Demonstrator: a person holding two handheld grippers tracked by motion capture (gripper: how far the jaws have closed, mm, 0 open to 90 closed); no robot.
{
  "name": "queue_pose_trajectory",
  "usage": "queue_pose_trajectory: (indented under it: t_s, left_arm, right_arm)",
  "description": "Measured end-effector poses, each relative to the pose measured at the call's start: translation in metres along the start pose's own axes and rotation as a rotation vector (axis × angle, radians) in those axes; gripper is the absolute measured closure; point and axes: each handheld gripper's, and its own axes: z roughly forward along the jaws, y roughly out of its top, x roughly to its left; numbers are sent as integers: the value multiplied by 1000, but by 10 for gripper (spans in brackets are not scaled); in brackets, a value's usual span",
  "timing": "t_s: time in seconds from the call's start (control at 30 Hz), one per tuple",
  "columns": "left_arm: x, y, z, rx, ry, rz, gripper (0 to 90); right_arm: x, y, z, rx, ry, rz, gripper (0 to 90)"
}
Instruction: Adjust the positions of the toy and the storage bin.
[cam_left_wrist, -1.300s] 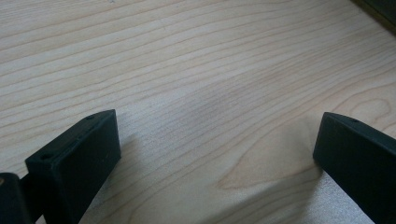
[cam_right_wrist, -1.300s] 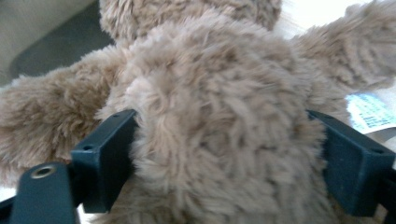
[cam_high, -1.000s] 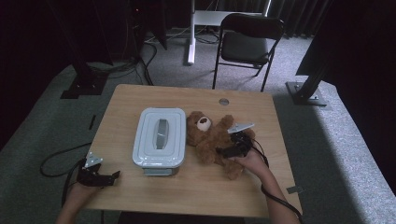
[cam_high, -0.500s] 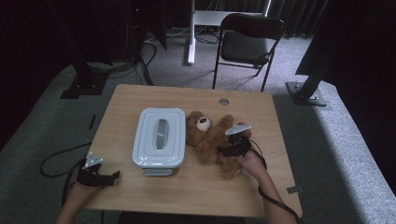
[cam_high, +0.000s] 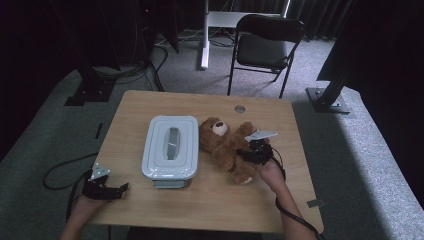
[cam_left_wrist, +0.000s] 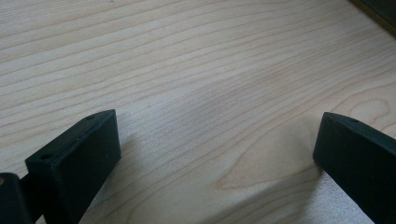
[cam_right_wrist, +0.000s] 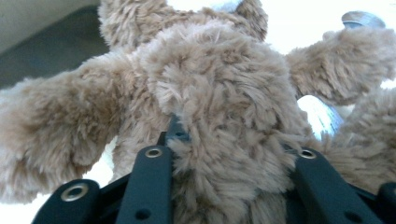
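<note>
Since a second ago, right gripper (cam_high: 250, 153) pushed further onto the teddy bear (cam_high: 226, 145), jaws now clamped around its plush belly. Bear lying on the desk (cam_high: 210, 102) just right of the lidded grey box (cam_high: 170, 146), touching it. Grasp made; lifting and placing likely left, lid in the way. Left gripper (cam_high: 116, 190) spread apart, idle, left of the box.

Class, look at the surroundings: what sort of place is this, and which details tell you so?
Probably a lab or studio for recording, not a home: dark curtains hang at the back, cables trail over grey carpet, and a lone folding chair stands behind the wooden table.
</note>
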Motion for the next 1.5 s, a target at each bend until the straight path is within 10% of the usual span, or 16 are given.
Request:
queue_pose_trajectory:
  t_s: [0.33, 0.9, 1.2, 1.5]
  left_arm:
    - [0, 0, 0, 0, 0, 0, 13]
    - [0, 0, 0, 0, 0, 0, 13]
    - [0, 0, 0, 1, -1, 3, 13]
    - [0, 0, 0, 1, -2, 3, 13]
  right_arm:
    - [-24, 6, -15, -79, -104, 104, 661]
    - [-89, 19, -28, -145, -456, 368, 658]
    - [-103, 17, -12, -134, -503, 510, 632]
    - [-104, 3, 2, -93, -492, 514, 315]
